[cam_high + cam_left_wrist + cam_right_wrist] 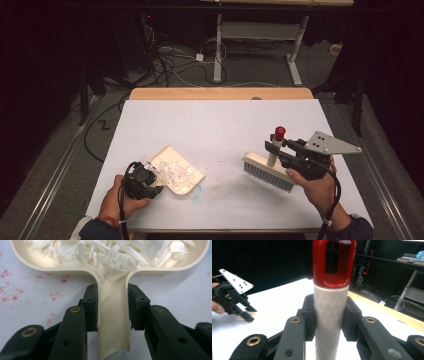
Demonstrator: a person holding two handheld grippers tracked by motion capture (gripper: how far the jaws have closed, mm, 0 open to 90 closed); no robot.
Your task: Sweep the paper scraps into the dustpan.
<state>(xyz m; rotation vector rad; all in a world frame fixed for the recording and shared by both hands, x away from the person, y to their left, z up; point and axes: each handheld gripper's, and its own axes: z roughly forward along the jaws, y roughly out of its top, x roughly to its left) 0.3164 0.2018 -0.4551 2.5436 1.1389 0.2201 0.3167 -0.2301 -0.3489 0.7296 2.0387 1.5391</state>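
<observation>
A cream dustpan [186, 181] lies on the white table near the front left, with a heap of white paper scraps [175, 171] in it. My left gripper [150, 186] is shut on the dustpan's handle [112, 322], one jaw on each side, and the scraps [112, 255] lie just ahead. At the right, a hand brush with pale bristles [267, 172] stands with its bristles on the table. My right gripper [279, 148] is shut on its white handle [328, 315], below the red loop end [334, 277]. The left gripper [234, 300] also appears far left in the right gripper view.
The white sheet [220, 120] covers the table, with a wooden strip [220, 93] along the far edge. Red specks [15, 290] stain the sheet near the dustpan. Beyond the table are a desk frame [260, 35] and cables [170, 62] on the floor.
</observation>
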